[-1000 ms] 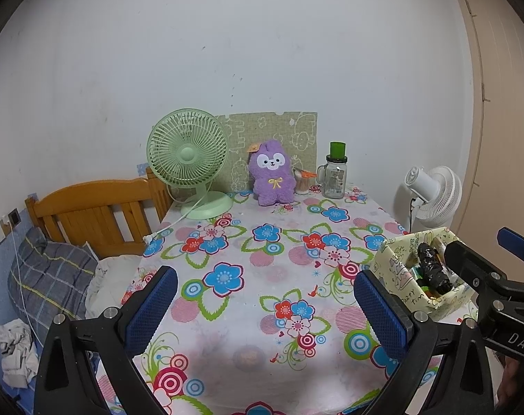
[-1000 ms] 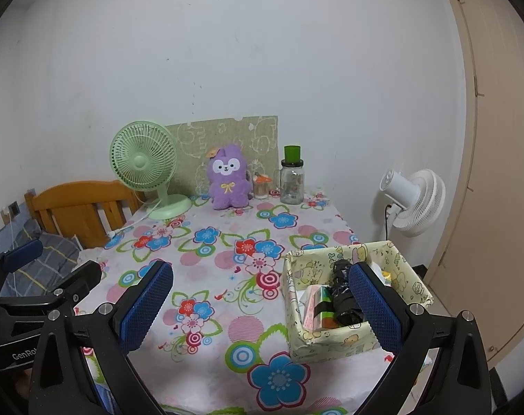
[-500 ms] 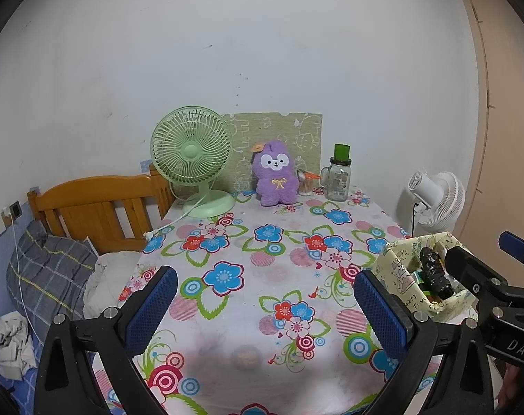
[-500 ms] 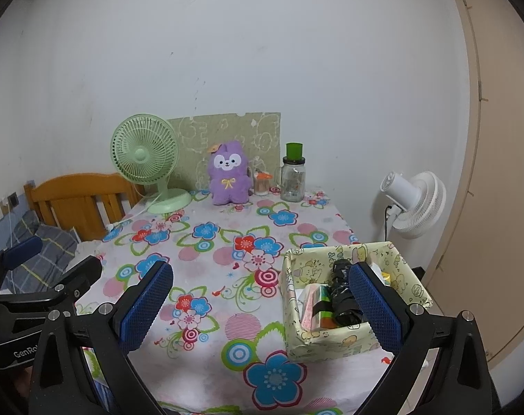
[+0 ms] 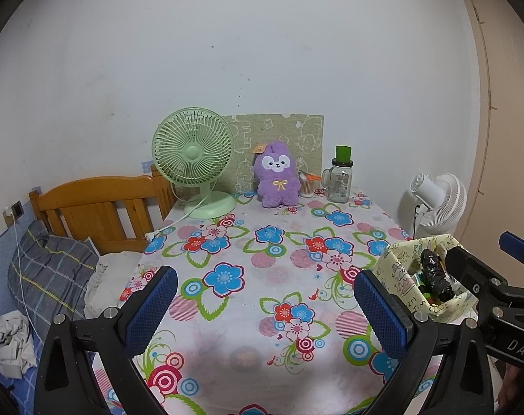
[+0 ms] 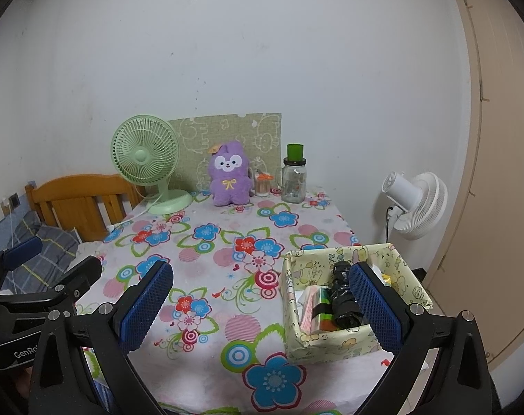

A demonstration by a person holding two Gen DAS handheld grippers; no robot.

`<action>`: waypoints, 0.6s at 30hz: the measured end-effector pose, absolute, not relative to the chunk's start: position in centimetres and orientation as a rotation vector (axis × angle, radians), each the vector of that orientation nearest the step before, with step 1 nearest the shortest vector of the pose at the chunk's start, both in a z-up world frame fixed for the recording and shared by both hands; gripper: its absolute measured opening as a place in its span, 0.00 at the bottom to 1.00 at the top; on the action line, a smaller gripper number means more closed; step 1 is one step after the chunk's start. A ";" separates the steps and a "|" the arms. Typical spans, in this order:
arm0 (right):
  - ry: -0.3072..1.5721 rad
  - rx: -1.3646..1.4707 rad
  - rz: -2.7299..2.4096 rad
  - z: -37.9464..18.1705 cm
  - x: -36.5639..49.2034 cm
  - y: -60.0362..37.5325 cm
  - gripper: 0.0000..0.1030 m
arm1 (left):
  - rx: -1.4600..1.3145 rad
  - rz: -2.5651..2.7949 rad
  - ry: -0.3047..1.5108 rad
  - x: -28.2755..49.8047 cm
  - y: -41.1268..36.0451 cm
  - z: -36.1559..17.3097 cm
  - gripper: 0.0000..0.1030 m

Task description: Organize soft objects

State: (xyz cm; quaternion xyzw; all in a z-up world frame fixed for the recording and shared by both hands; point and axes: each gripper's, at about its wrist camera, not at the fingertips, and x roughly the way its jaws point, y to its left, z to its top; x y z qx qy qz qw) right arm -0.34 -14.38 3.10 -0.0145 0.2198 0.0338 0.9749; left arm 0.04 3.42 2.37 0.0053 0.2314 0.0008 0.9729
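A purple plush rabbit [image 5: 276, 180] [image 6: 229, 179] sits upright at the far end of the flowered tablecloth [image 5: 262, 266] [image 6: 210, 252], against a green patterned board. A yellow cartoon-print box [image 6: 331, 342] [image 5: 400, 273] stands at the near right corner, holding a black bundle [image 6: 343, 302] and a pink and green packet [image 6: 317, 311]. My left gripper [image 5: 262, 307] hangs open over the near table edge, empty. My right gripper [image 6: 258, 304] is open too, empty, its right finger in front of the box.
A green desk fan [image 5: 196, 159] with a cord stands back left, a glass jar with a green lid [image 5: 339, 180] and a small cup back right. A wooden headboard [image 5: 99, 207] and bedding lie left; a white floor fan [image 6: 417, 204] and a door are on the right.
Both views have shifted slightly downward and back, so the table's objects sit a little lower in frame. Both grippers stay open and nothing on the table has moved.
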 end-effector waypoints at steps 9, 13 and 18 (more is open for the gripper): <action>0.442 -0.021 0.066 3.2 -0.6 -14.8 1.00 | 0.018 0.005 0.467 0.0 3.0 2.6 1.00; 0.443 -0.013 0.064 3.3 -0.6 -15.3 1.00 | 0.026 0.004 0.467 0.0 2.7 2.6 1.00; 0.443 -0.013 0.062 3.3 -0.6 -15.4 1.00 | 0.026 0.001 0.470 0.2 2.6 2.6 1.00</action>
